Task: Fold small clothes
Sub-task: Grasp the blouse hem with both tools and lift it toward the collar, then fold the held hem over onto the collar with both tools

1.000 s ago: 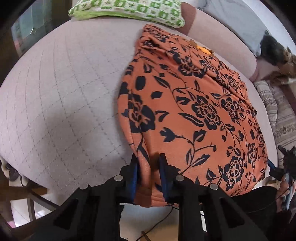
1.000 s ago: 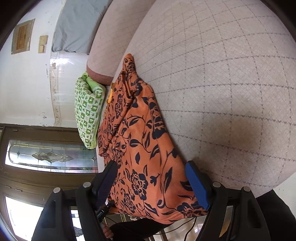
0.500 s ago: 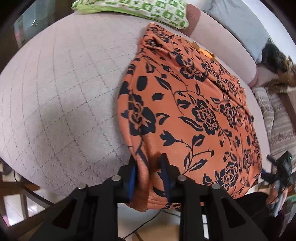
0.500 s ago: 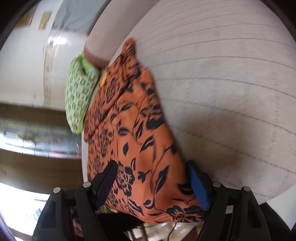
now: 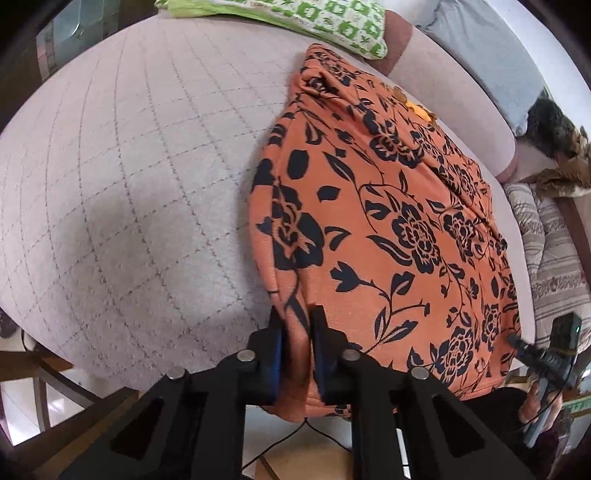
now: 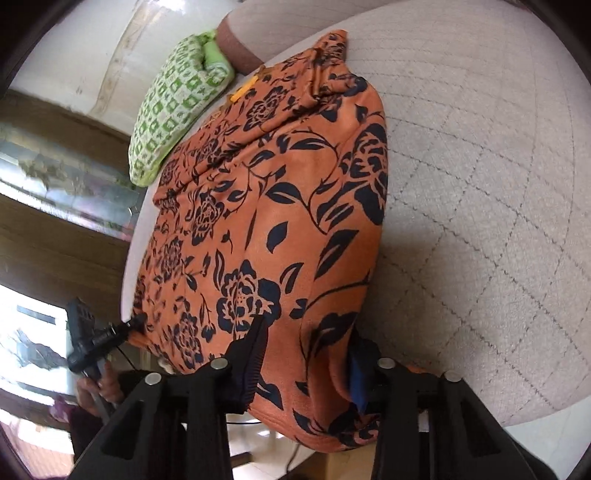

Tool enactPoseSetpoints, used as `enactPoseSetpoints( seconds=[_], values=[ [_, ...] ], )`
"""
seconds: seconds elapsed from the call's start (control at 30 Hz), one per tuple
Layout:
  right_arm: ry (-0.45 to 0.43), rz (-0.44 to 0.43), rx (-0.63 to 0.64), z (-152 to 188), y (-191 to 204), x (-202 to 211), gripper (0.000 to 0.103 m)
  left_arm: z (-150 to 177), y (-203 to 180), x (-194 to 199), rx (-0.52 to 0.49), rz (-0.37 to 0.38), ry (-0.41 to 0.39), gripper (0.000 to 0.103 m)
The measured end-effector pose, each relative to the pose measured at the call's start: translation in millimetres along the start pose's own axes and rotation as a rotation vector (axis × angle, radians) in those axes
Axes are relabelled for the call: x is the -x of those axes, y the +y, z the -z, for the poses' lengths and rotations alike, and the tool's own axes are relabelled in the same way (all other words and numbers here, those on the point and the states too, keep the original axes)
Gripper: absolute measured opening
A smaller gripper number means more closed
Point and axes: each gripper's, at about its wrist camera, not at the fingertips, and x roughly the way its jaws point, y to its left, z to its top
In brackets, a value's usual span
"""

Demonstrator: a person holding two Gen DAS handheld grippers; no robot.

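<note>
Looking along the left gripper point(image 5: 298, 341): jaws pinch the near hem of an orange floral garment point(image 5: 388, 229) spread on a quilted sofa cushion point(image 5: 129, 184). Right gripper point(image 6: 306, 354): jaws spread, straddling the hem; it should clamp before lifting evenly.

Quilted cushion point(image 5: 147, 177) bears orange garment point(image 5: 388, 221), pillow point(image 5: 314, 22)

Home: sofa point(image 5: 129, 184), pillow point(image 5: 295, 18)
</note>
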Motion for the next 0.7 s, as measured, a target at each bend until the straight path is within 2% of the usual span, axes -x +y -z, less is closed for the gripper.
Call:
enactPoseSetpoints(
  seconds=[0.03, 0.1, 0.17, 0.2, 0.33, 0.47, 0.57, 0.7],
  values=[
    [-0.002, 0.024, 0.027, 1.1, 4.4, -1.1, 0.031, -0.2, 2.2, 0.4, 0.005, 0.008, 0.003, 0.012],
    [-0.017, 0.057, 0.056, 1.3, 11.8, -1.7, 0.017, -0.5, 4.7, 0.7, 0.015, 0.021, 0.009, 0.011],
    [-0.039, 0.035, 0.054, 1.3, 12.7, 4.1, 0.014, -1.4, 6.5, 1.2, 0.026, 0.038, 0.015, 0.010],
    [-0.051, 0.007, 0.045, 0.4, 11.6, 7.9, 0.013, -2.2, 8.0, 1.7, 0.035, 0.052, 0.019, 0.010],
    [-0.094, -0.201, -0.050, -9.2, 1.8, 21.3, 0.013, -9.7, 15.9, 6.2, 0.090, 0.139, 0.027, 0.009],
    [-0.149, -0.367, -0.140, -25.6, -5.8, 27.8, 0.013, -25.0, 20.9, 20.7, 0.126, 0.224, 0.000, 0.008],
    [-0.208, -0.428, -0.186, -43.0, -10.0, 31.3, 0.013, -45.3, 19.6, 36.8, 0.133, 0.288, -0.038, 0.008],
    [-0.260, -0.487, -0.267, -71.8, -25.5, 32.2, 0.012, -79.1, 4.5, 48.9, 0.115, 0.309, -0.077, 0.008]
  ],
)
